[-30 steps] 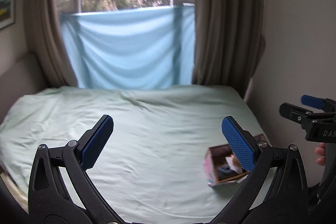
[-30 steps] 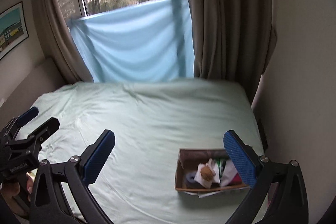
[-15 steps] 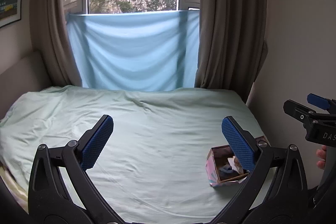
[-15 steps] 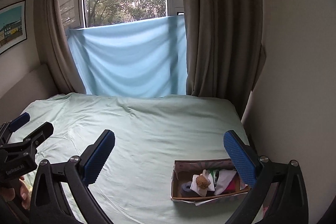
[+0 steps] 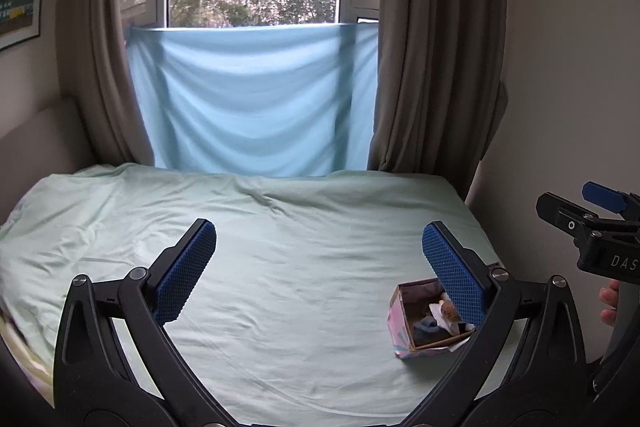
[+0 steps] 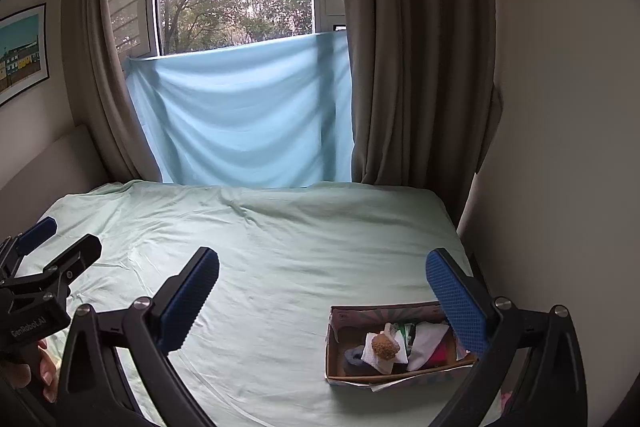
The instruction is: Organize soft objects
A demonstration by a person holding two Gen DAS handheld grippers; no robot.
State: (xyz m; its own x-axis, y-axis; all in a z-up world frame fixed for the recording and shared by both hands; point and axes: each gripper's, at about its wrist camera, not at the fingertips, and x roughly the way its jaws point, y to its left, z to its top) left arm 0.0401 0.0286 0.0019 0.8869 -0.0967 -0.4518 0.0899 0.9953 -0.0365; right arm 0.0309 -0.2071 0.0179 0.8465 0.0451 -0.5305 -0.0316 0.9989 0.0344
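A cardboard box (image 6: 333, 355) sits on the bed near its right front corner. It holds several soft items: a brown fuzzy toy (image 6: 385, 345), white cloths and a dark blue piece. The box also shows in the left wrist view (image 5: 398, 327), partly behind a finger. My left gripper (image 5: 320, 267) is open and empty above the bed, left of the box. My right gripper (image 6: 322, 295) is open and empty above the bed, with the box below its right finger.
The bed has a pale green sheet (image 5: 280, 247). A light blue cloth (image 6: 240, 115) hangs over the window at the back between brown curtains (image 6: 408, 67). A wall (image 6: 560, 147) runs along the bed's right side.
Both cameras have tilted upward and pulled back a little: the window shows more and the box sits lower. Both grippers stay open.
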